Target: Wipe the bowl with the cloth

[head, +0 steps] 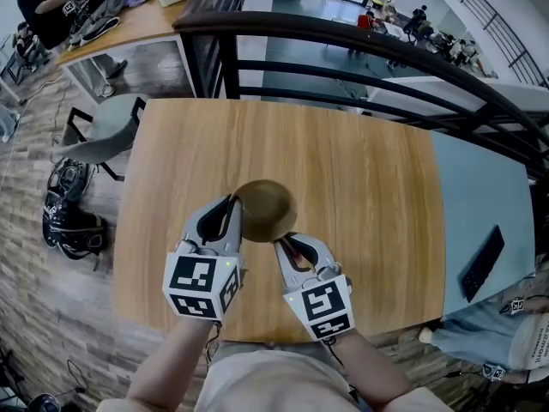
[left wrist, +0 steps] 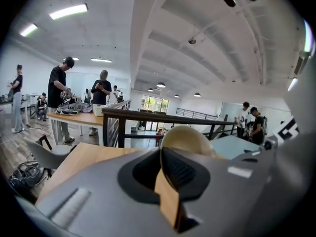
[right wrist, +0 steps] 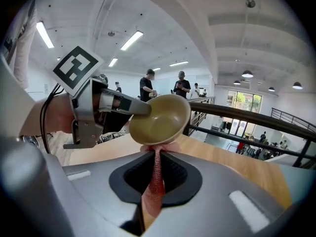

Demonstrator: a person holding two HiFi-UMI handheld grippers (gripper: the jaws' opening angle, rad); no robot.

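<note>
Head view: the brown bowl [head: 262, 209] sits in the middle of the picture, over the wooden table [head: 369, 196]. The left gripper [head: 232, 217] comes at it from 8 o'clock, and the right gripper [head: 283, 245] from 5 o'clock.

Left gripper view: the jaws are pinched tight on the bowl's thin rim. The bowl pokes up past them at 12 o'clock.

Right gripper view: the jaws are squeezed on a pink cloth [right wrist: 156, 174]. The cloth's top end meets the bowl's underside at 12 o'clock. The bowl is tipped and held up off the table.

The bowl hangs by its rim only. I think a hard push from the cloth could twist it loose, and it would drop on the table. The cloth could also slide out of its small pinch.

I can read no words or brands. The marker cubes [head: 202, 283] show only black and white squares.
</note>
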